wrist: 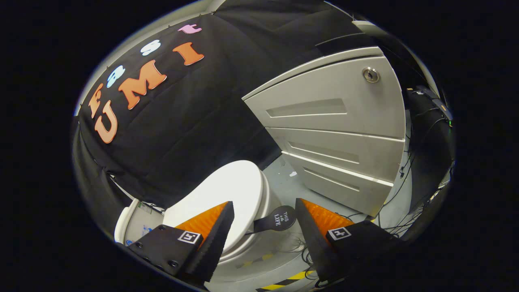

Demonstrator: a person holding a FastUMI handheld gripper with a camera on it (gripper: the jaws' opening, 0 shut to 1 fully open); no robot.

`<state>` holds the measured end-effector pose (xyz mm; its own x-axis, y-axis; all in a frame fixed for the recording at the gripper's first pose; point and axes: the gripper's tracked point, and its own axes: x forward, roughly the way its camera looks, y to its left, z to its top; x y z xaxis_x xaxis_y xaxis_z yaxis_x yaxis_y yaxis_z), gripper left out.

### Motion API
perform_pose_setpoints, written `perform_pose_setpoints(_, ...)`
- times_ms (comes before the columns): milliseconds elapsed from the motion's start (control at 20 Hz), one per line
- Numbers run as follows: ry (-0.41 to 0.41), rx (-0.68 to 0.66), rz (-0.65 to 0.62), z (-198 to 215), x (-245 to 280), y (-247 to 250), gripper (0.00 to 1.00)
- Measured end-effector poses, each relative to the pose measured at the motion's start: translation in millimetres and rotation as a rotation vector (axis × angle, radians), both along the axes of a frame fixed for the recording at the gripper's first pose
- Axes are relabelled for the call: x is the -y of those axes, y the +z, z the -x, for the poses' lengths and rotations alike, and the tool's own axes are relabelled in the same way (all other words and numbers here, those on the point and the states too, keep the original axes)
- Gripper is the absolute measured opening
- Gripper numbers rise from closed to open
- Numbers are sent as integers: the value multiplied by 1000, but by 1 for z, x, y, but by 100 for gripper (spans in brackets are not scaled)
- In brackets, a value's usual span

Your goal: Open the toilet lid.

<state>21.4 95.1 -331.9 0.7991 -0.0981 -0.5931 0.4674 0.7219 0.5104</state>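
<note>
A white toilet stands below me with its lid (227, 192) down flat on the seat. A dark round lift tab (276, 220) sticks out from the lid's side edge. My gripper (264, 209) hovers above the toilet's front with its fingers wide apart and nothing between them. The left finger (215, 237) overlaps the near part of the lid in the view. The tab lies in the gap between the fingers, closer to the right finger (310, 231). The cistern (125, 221) shows partly behind the left finger.
A grey drawer cabinet (336, 134) with a round lock stands just beyond the toilet, to its right. Black cables (399, 190) trail down its side onto the pale floor (284, 174). Yellow-and-black hazard tape (284, 282) marks the floor under the fingers. Black cloth walls the booth behind.
</note>
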Motion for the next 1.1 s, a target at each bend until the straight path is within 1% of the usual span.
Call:
perform_pose_setpoints(250, -10, -73, -101, 6, -8, -25, 98)
perform_pose_setpoints(550, -25, -50, -168, -8, -6, -34, 97)
perform_pose_setpoints(800, -14, -14, -207, -18, -7, -35, 96)
perform_pose_setpoints(850, -17, -9, -212, -20, -7, -35, 92)
perform_pose_setpoints(900, -15, -5, -214, -21, -5, -37, 85)
perform_pose_setpoints(1100, -9, 19, -263, -24, -2, -38, 80)
